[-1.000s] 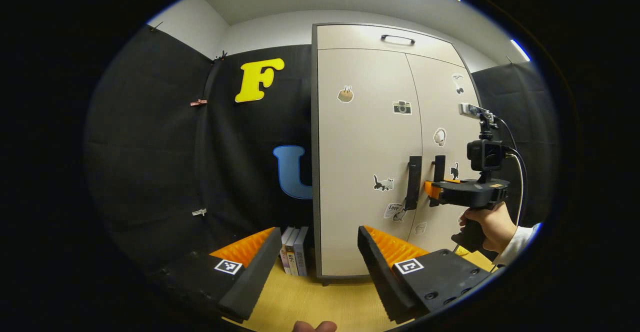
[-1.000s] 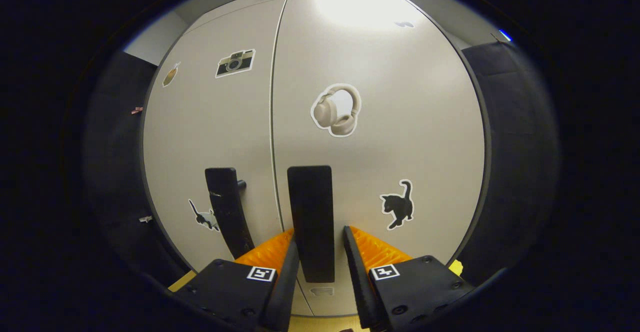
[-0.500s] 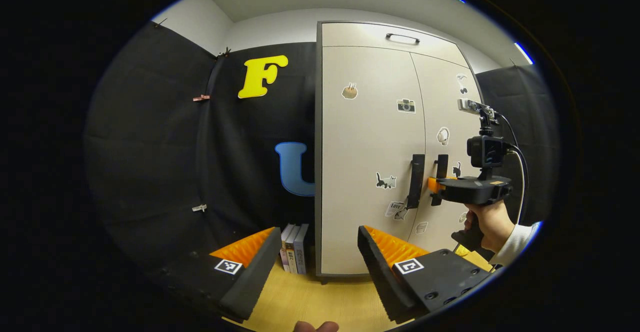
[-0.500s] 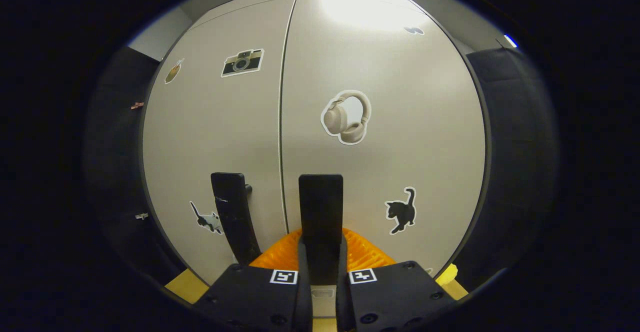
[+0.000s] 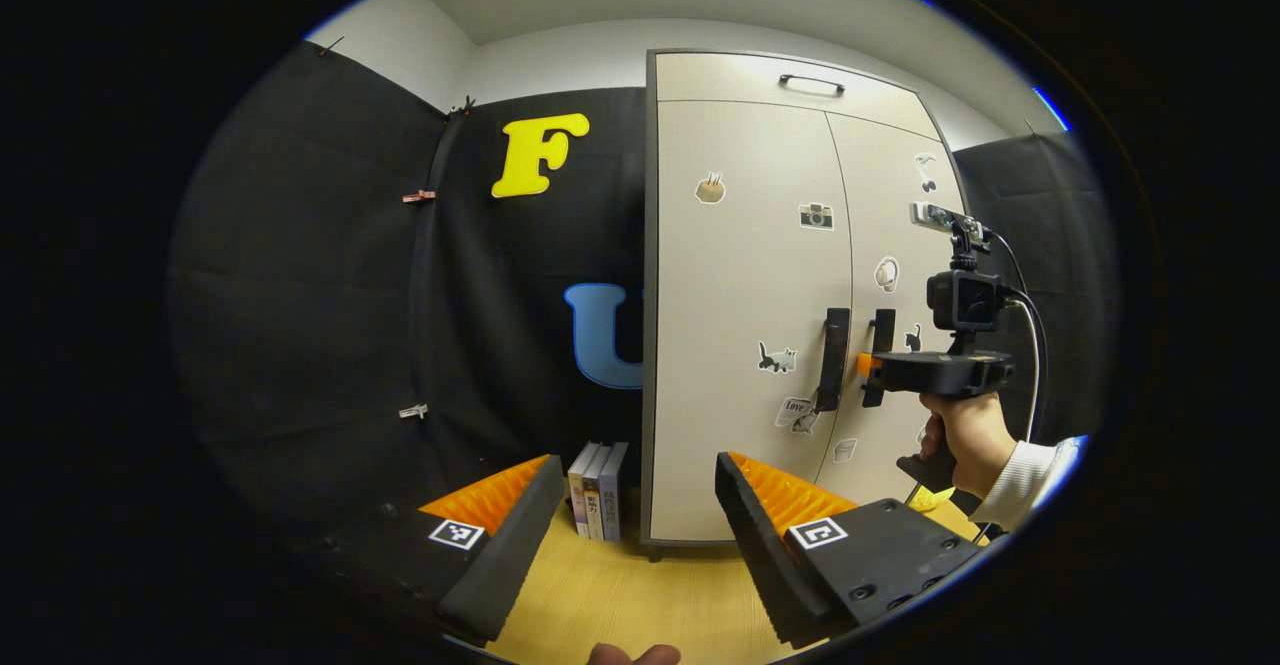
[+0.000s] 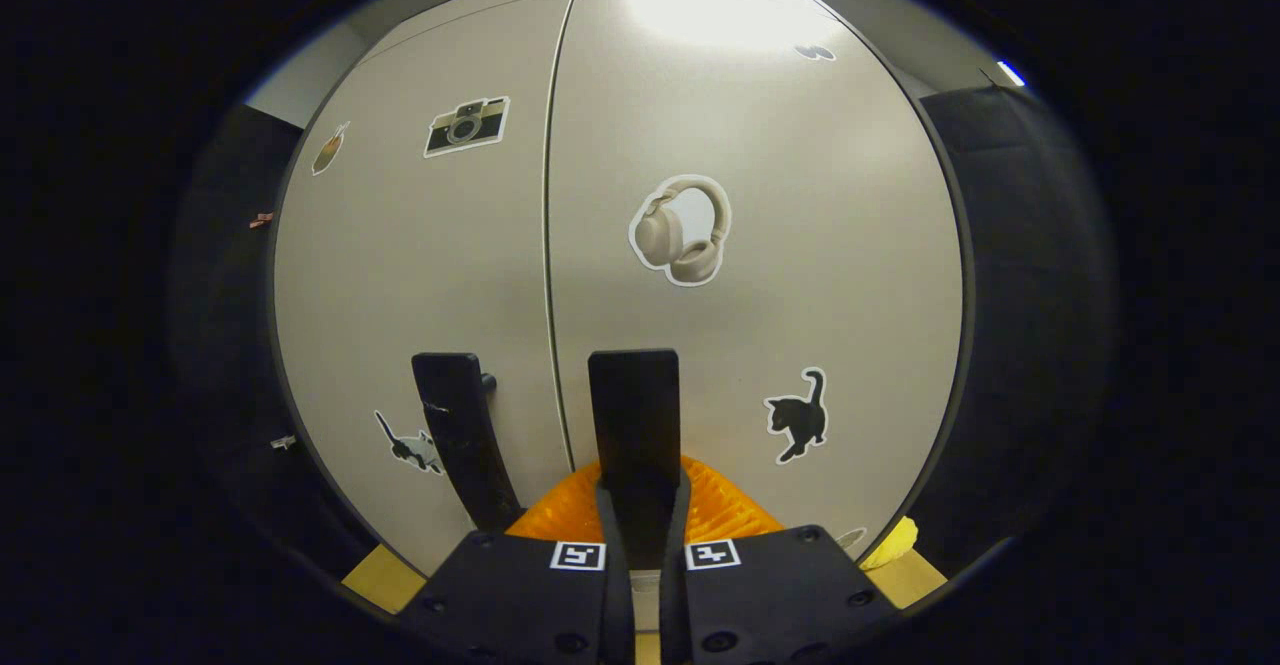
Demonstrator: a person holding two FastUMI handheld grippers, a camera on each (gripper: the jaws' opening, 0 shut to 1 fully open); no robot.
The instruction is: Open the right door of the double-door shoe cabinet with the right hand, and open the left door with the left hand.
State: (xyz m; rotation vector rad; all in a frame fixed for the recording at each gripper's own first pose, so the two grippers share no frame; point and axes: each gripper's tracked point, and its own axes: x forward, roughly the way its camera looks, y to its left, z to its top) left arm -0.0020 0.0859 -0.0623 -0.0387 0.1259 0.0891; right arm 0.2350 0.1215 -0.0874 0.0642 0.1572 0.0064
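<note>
Both doors of the tall, smooth, pale cabinet (image 5: 760, 325) are closed, stickers dotted across them. The right gripper (image 6: 640, 535), held level by a hand (image 5: 962, 437) in a white sleeve, has its jaws clamped on the right door's flat black bar handle (image 6: 634, 415). The left gripper (image 5: 635, 515) hangs back over the wooden floor (image 5: 640, 595), jaws wide apart and holding nothing, well away from the left handle (image 5: 832, 373).

The left gripper (image 5: 630, 505) has two wide black finger blocks with ridged inner faces. Each block has a small square black-and-white marker and round screws. The far right gripper (image 5: 866, 377) has a black body, a small camera on top, a black cable, and a white sleeve (image 5: 1030, 470).
</note>
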